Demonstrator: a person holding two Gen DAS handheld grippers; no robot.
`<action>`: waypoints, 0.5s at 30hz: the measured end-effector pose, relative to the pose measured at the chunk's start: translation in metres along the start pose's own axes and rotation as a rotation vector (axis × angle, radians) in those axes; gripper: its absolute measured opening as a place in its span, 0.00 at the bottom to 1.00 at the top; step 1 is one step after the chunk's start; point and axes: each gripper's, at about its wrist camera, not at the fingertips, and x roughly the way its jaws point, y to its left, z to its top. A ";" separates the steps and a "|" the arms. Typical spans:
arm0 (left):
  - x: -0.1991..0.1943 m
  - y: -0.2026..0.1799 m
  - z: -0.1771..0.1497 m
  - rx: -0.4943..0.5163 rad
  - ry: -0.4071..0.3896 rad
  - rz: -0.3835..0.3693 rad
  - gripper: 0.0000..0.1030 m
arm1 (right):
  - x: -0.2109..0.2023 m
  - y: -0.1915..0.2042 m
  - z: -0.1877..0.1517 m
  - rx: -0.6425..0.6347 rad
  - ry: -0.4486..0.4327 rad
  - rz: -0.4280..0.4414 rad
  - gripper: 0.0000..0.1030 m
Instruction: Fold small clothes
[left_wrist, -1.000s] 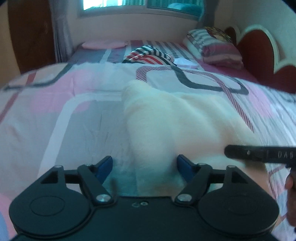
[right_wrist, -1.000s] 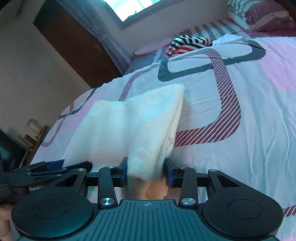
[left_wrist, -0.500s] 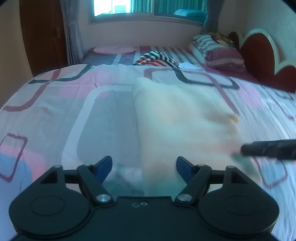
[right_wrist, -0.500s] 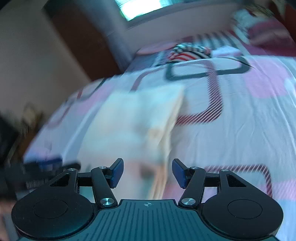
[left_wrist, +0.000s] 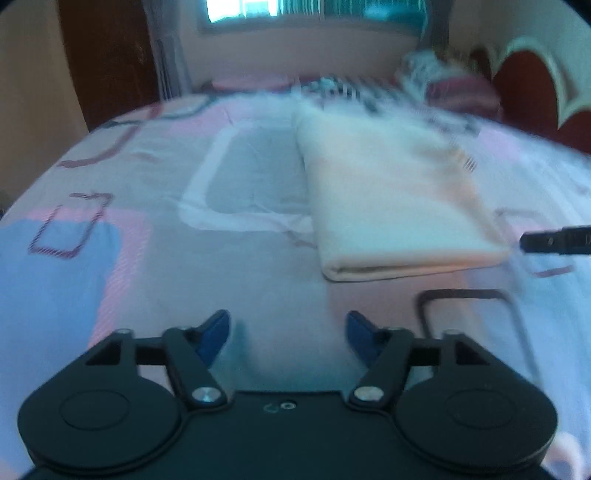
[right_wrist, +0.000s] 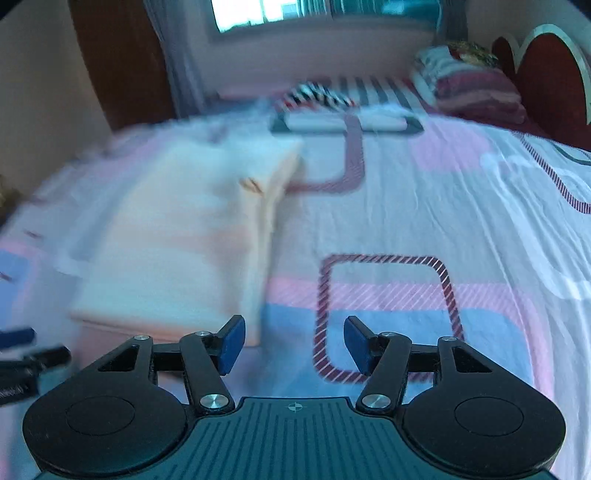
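A cream cloth (left_wrist: 388, 195) lies folded flat on the bed, its folded edge toward me. It also shows in the right wrist view (right_wrist: 177, 251), left of centre. My left gripper (left_wrist: 288, 332) is open and empty, a little back from the cloth's near edge. My right gripper (right_wrist: 293, 343) is open and empty, just right of the cloth's near right corner. The right gripper's finger tip (left_wrist: 554, 240) shows at the right edge of the left wrist view. The left gripper's fingers (right_wrist: 22, 350) show at the left edge of the right wrist view.
The bed has a patterned sheet (right_wrist: 443, 206) in pink, grey and blue. A striped garment (right_wrist: 317, 94) lies at the far end. Stacked pillows (right_wrist: 472, 85) rest by the red headboard (right_wrist: 546, 74) on the right. A window and a brown door stand behind.
Both grippers have let go of the cream cloth and pulled back toward me. The right gripper was shut on the cloth and has opened. The cloth now lies flat on the bed.
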 end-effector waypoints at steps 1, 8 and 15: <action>-0.016 0.001 -0.005 -0.006 -0.028 -0.002 0.81 | -0.015 -0.001 -0.005 0.013 -0.013 0.027 0.57; -0.140 -0.012 -0.030 -0.032 -0.248 0.080 1.00 | -0.125 0.023 -0.047 -0.032 -0.126 0.072 1.00; -0.209 -0.017 -0.048 -0.074 -0.293 0.042 1.00 | -0.196 0.065 -0.081 -0.132 -0.190 -0.025 1.00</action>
